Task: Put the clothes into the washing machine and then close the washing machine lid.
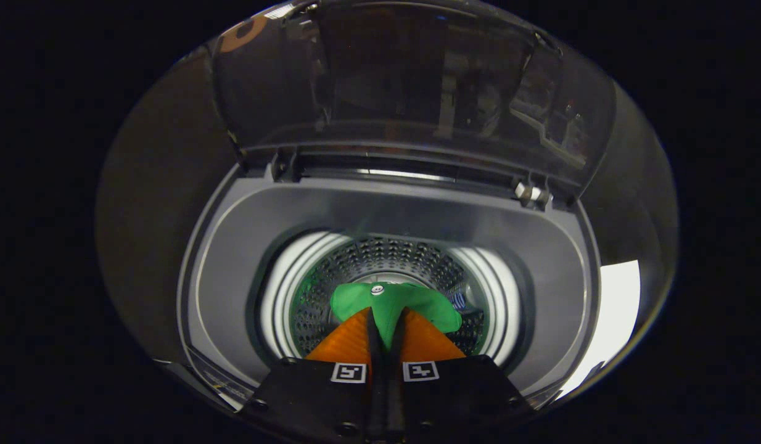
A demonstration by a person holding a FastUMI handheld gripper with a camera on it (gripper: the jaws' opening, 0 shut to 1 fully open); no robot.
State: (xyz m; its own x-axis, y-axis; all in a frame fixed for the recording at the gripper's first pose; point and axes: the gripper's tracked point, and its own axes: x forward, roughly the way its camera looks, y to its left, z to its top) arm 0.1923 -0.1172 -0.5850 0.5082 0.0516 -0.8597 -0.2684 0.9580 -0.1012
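A green garment (417, 305) with a white button hangs over the mouth of the washing machine's perforated steel drum (380, 256). My gripper (385, 320) is shut on it, its two orange fingers (349, 342) pinching a fold of the cloth between them. The garment spreads out just ahead of the fingertips, above the drum's opening. The machine's dark glass lid (417, 74) stands raised beyond the drum, hinged at the back.
A grey plastic top panel (245, 259) rings the drum opening, with a white inner ring (282, 296) around it. The lid's hinge (531, 193) sits at the back right. A bright white patch (615, 314) lies off to the right of the machine.
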